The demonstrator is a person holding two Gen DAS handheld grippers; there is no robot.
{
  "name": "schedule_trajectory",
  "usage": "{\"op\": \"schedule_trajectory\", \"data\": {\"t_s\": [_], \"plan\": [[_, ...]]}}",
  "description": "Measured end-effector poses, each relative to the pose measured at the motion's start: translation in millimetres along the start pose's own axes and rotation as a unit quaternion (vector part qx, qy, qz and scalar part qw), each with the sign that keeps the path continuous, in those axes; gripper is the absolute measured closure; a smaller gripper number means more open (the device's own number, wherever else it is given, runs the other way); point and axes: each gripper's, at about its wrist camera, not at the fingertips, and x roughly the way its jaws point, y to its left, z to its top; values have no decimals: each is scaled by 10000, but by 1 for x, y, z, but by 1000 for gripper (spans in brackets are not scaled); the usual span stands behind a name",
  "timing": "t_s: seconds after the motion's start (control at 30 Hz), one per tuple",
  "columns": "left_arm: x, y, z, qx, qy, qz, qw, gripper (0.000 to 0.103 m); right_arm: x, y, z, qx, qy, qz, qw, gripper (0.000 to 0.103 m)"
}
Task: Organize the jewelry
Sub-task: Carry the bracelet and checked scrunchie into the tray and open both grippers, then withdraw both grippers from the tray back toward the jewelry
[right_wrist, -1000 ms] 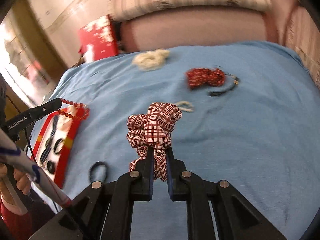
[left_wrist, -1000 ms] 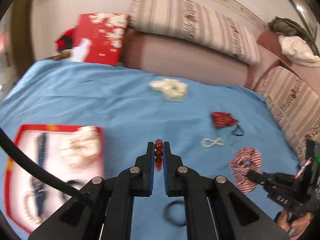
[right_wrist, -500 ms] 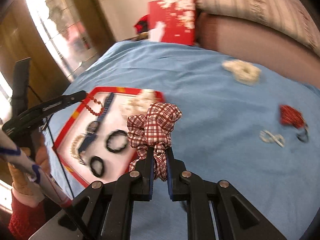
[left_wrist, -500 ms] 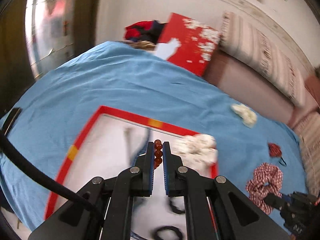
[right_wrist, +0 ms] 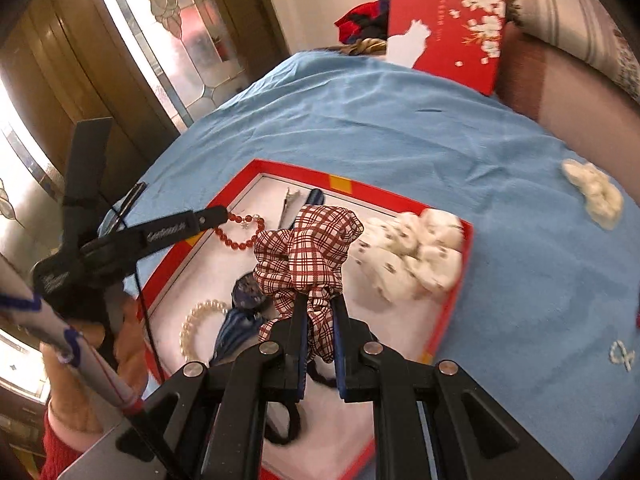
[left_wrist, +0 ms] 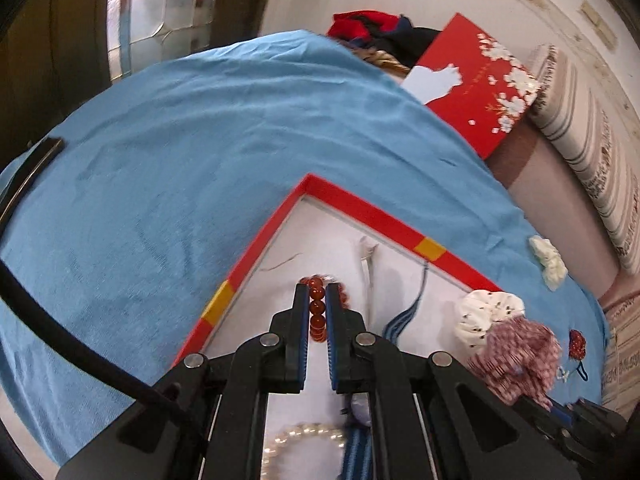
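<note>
My left gripper is shut on a red bead bracelet, low over the far left corner of the white, red-rimmed tray. From the right wrist view that left gripper dangles the red bead bracelet onto the tray. My right gripper is shut on a red plaid scrunchie, held above the tray's middle. In the tray lie a white spotted scrunchie, a pearl bracelet, a blue watch, a metal hair clip and a black hair tie.
The tray rests on a blue cloth over a bed. On the cloth to the right lie a cream scrunchie and a small pearl bow. A red gift box leans at the back. A person's hand holds the left gripper.
Both grippers swung left from the loose items on the cloth to over the tray, each keeping its hold. The left one sank toward the tray's corner.
</note>
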Motion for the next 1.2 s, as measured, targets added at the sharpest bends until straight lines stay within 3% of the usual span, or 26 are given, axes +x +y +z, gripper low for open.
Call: {"op": "schedule_trajectory", "data": {"t_s": [0.37,0.43,0.5,0.57,0.77,0.83,1.2], "plan": [[-2,20,-4,-304,55,256,9992,94,53,-4,11,185,474,-76,9987,91],[-6,21,-4,-348,-33,147,9993,87,59,-3,10,180,519,-93,9984,91],[-10,21,-3,-391,-133,48,9991,73,62,-4,9,215,559,-65,9982,91],[-16,19,-3,-358,-261,8,9990,70,64,-5,8,252,553,-38,9981,91],[-22,9,-1,-298,-499,-34,9983,57,61,-2,4,158,548,-65,9984,82],[-23,4,-2,-222,-563,51,9982,56,56,-5,3,204,498,-44,9985,74],[-26,-13,-5,82,-653,175,9977,56,-1,-24,-19,421,82,-48,9991,62]]}}
